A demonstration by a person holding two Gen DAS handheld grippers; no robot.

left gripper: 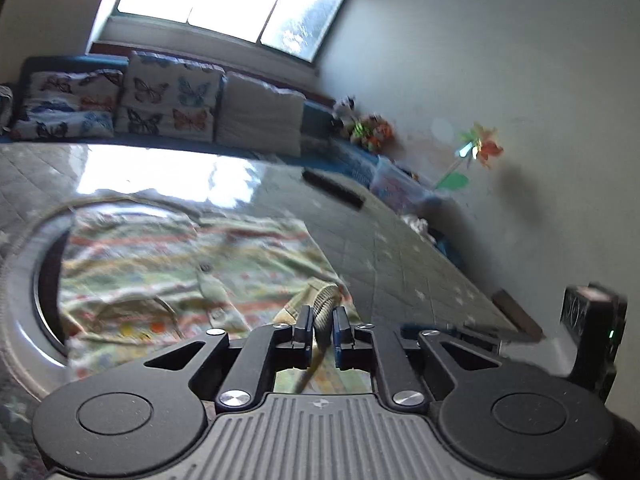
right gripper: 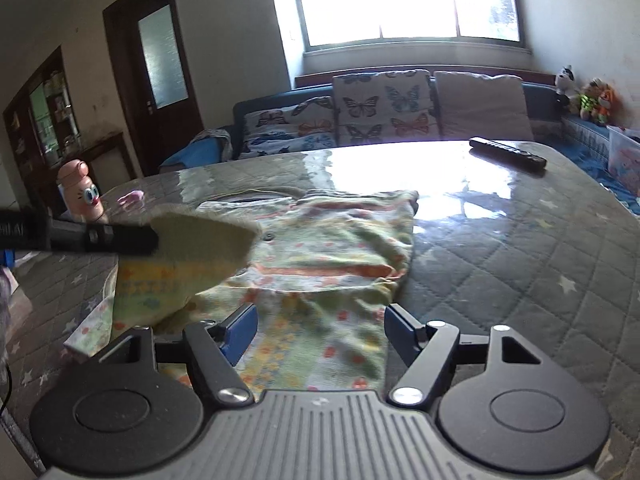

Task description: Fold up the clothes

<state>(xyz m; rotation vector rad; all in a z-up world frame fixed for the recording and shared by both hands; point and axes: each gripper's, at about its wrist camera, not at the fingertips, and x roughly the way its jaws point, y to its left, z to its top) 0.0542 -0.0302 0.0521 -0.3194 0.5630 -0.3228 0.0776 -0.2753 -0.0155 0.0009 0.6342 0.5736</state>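
Left wrist, left gripper pinching garment (lettering unreadable)

The left tool sits low in its frame, its 2 fingers pinched on cloth. The right tool gapes wide, gripping nothing.

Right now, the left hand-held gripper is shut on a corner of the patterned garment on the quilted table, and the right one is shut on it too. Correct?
Not quite. The right hand-held gripper is open, its jaws spread above the patterned garment, as the right wrist view shows. The left hand-held gripper is indeed shut on a corner of it, on the quilted table.
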